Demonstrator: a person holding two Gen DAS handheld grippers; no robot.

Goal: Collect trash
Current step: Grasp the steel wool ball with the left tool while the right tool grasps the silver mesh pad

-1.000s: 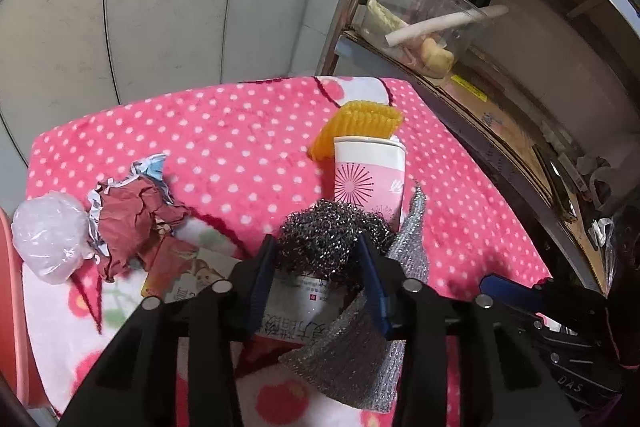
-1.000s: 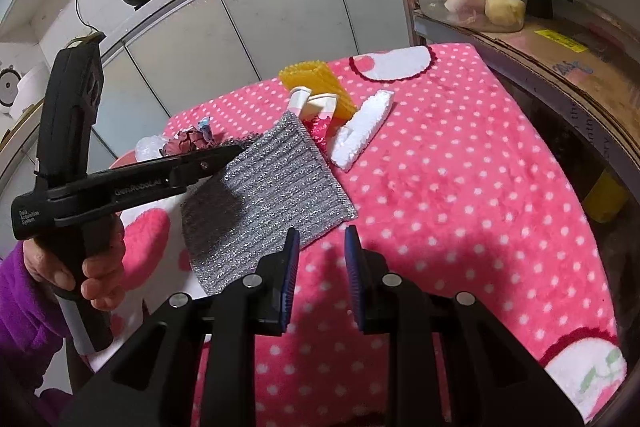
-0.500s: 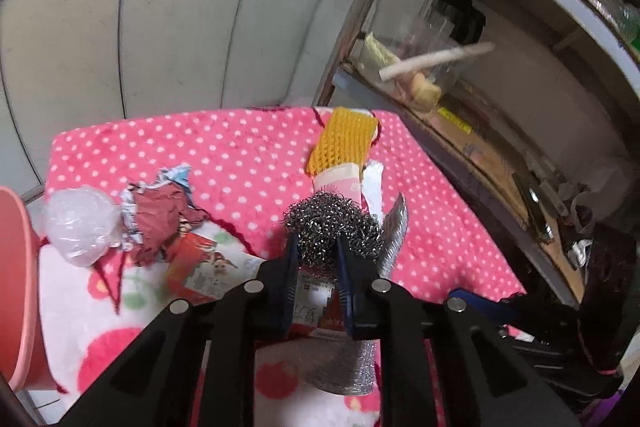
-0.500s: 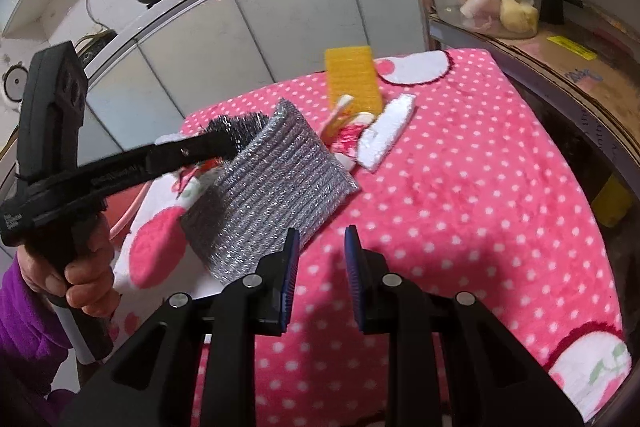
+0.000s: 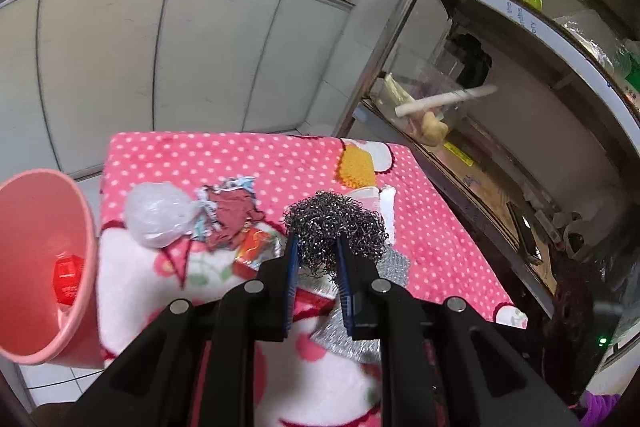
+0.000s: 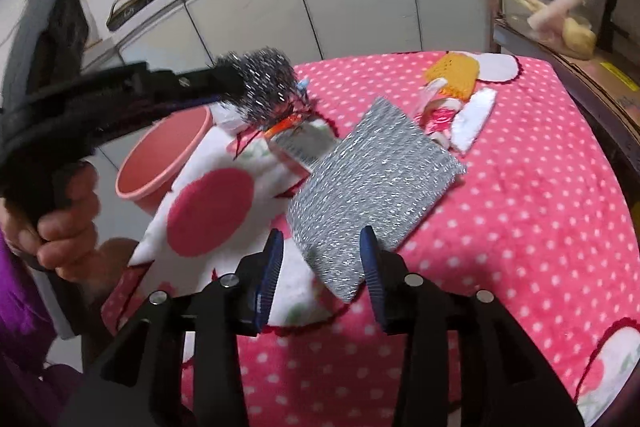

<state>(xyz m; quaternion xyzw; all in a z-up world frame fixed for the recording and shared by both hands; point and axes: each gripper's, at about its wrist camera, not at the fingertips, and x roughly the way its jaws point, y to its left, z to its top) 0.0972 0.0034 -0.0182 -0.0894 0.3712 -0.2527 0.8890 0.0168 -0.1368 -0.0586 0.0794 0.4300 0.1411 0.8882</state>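
Pink white-dotted blanket (image 6: 520, 187), silver scourer (image 6: 372, 179)

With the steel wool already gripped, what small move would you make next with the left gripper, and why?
Probably carry it sideways over the pink bin: the left gripper is shut on the steel wool, lifted clear of the table, and the bin stands open beside it.

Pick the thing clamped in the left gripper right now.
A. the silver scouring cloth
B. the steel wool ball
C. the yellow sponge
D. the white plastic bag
B: the left gripper is pinched on the steel wool ball, lifted above the table, while the silver scouring cloth, white plastic bag and yellow sponge all lie on the pink dotted cloth.
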